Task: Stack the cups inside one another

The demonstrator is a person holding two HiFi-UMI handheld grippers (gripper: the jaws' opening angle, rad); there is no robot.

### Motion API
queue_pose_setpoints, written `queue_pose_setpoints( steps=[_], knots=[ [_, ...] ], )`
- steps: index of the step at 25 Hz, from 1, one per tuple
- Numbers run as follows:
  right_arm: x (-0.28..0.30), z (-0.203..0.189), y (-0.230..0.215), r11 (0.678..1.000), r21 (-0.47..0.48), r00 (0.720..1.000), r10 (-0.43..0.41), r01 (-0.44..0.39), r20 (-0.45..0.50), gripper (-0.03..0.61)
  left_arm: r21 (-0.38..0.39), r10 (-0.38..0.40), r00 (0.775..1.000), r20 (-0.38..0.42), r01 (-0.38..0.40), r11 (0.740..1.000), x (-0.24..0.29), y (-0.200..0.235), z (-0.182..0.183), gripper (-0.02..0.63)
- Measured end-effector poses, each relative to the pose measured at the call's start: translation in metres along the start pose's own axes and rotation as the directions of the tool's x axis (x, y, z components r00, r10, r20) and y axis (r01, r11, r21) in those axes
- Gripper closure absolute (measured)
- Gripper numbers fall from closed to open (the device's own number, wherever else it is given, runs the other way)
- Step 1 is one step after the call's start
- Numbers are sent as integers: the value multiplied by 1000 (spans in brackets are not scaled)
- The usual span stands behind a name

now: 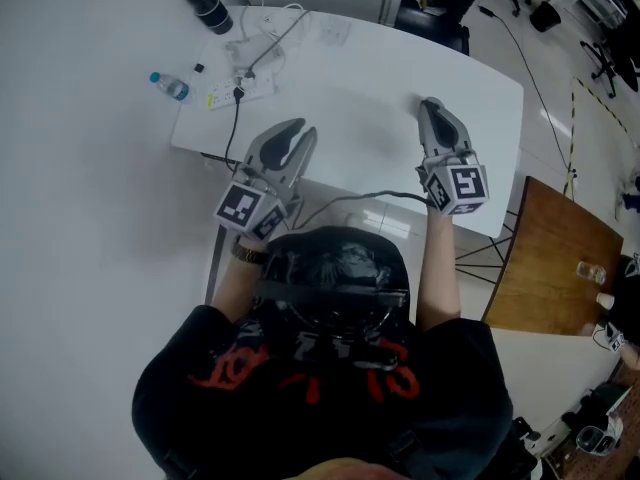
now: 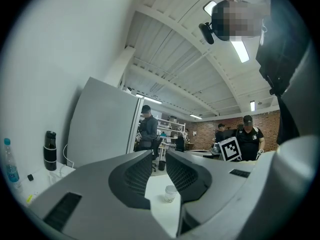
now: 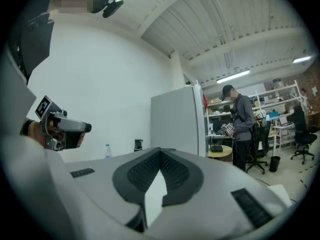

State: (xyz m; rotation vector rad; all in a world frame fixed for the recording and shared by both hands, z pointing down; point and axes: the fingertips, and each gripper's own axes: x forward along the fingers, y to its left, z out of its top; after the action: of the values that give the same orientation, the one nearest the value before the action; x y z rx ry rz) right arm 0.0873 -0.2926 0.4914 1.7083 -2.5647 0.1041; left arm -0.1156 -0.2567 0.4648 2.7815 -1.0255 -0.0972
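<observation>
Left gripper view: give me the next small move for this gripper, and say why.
Probably open the left gripper wider before advancing. Its jaws stand only a narrow gap apart with nothing between them, and the small white cup sits ahead on the table, seen through that gap and not yet reached. The right gripper is shut and empty.

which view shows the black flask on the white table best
The left gripper view: the black flask stands side-on, full height, unobstructed. The head view shows the flask from above at the white table's far left; the right gripper view shows the flask small and distant.
</observation>
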Motion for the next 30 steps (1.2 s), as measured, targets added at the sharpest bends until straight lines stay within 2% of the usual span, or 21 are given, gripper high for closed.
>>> queue_pose_setpoints(
  steps=[5, 7, 12, 20, 30],
  knots=[
    [-9, 26, 26, 999, -29, 999, 19, -18, 29, 574, 0, -16, 1000, -3, 16, 1000, -3, -4, 8, 524],
    [-12, 32, 34, 1000, -21, 999, 21, -20, 43, 574, 5, -21, 1000, 18, 21, 1000, -3, -4, 13, 524],
    [-19, 41, 41, 1000, 7, 999, 9, -9, 50, 574, 2, -31, 1000, 3, 31, 1000, -2, -3, 14, 525],
    [-28, 31, 56, 1000, 5, 1000, 4, -4, 7, 575, -17, -60, 998, -9, 60, 998, 4, -3, 10, 525],
    [-38, 25, 61, 1000, 7, 1000, 7, -7, 29, 575, -7, -114, 993, -18, 114, 993, 21, -7, 6, 525]
  ],
)
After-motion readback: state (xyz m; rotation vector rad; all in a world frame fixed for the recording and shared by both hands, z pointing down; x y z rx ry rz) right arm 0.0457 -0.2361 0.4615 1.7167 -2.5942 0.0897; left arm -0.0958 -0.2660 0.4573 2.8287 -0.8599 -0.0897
